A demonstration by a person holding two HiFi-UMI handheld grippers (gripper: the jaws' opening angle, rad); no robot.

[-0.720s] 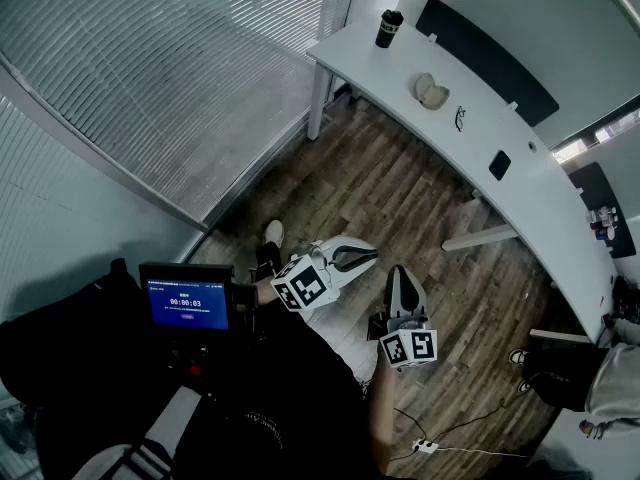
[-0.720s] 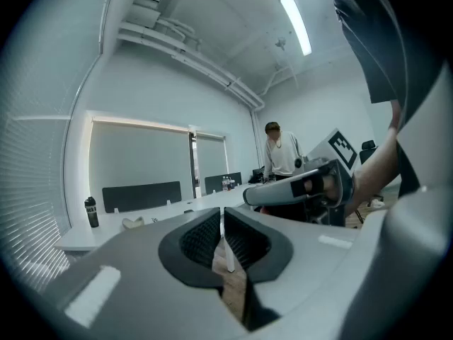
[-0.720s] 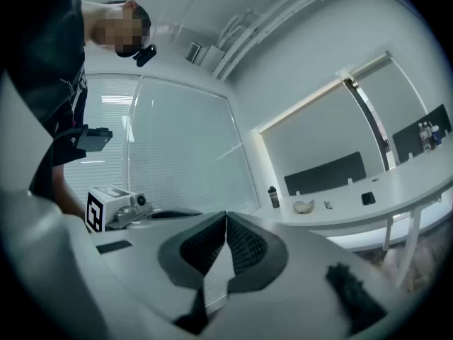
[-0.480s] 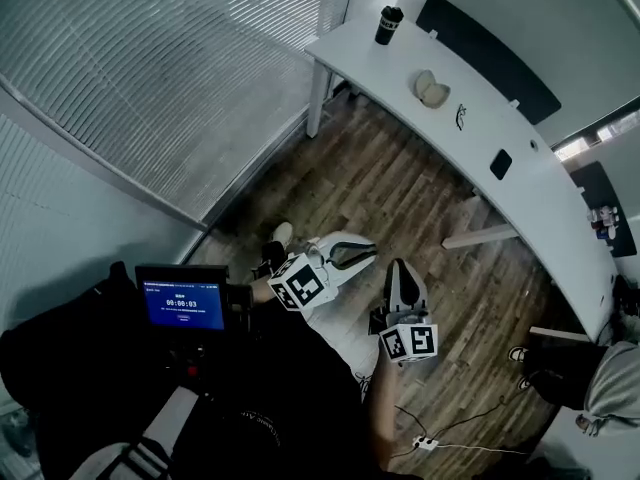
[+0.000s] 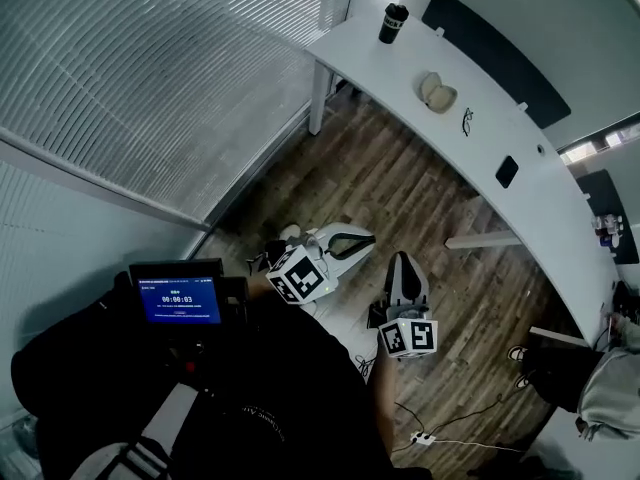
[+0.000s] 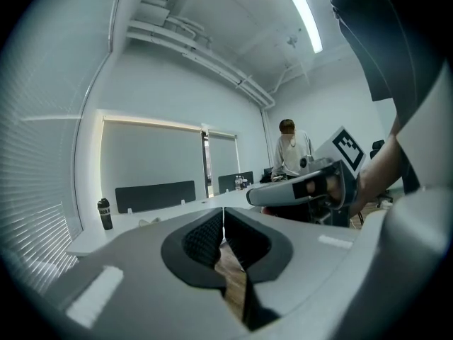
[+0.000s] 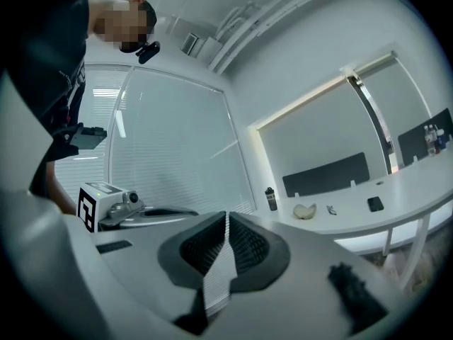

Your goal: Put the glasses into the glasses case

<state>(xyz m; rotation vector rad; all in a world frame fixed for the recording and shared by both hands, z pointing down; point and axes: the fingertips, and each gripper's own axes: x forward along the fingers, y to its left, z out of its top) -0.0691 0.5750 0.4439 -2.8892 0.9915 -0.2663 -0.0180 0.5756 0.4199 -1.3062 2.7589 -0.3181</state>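
Left gripper (image 5: pixel 352 241) and right gripper (image 5: pixel 401 264) are closed, empty. On the far desk (image 5: pixel 540 198), dark thin-framed glasses (image 5: pixel 467 120) lie right of the open beige case (image 5: pixel 436 91).

Glasses (image 5: pixel 467 121) toward the far end of the desk (image 5: pixel 550 213) are just a dark squiggle: folded or open, can't tell. The glasses case (image 5: pixel 437 91) just beside them is too small to read how its lid stands. The desk runs off the right edge. A person in grey (image 5: pixel 612 393) is cut by that edge. The print on the blue screen (image 5: pixel 180 299) is unreadable.
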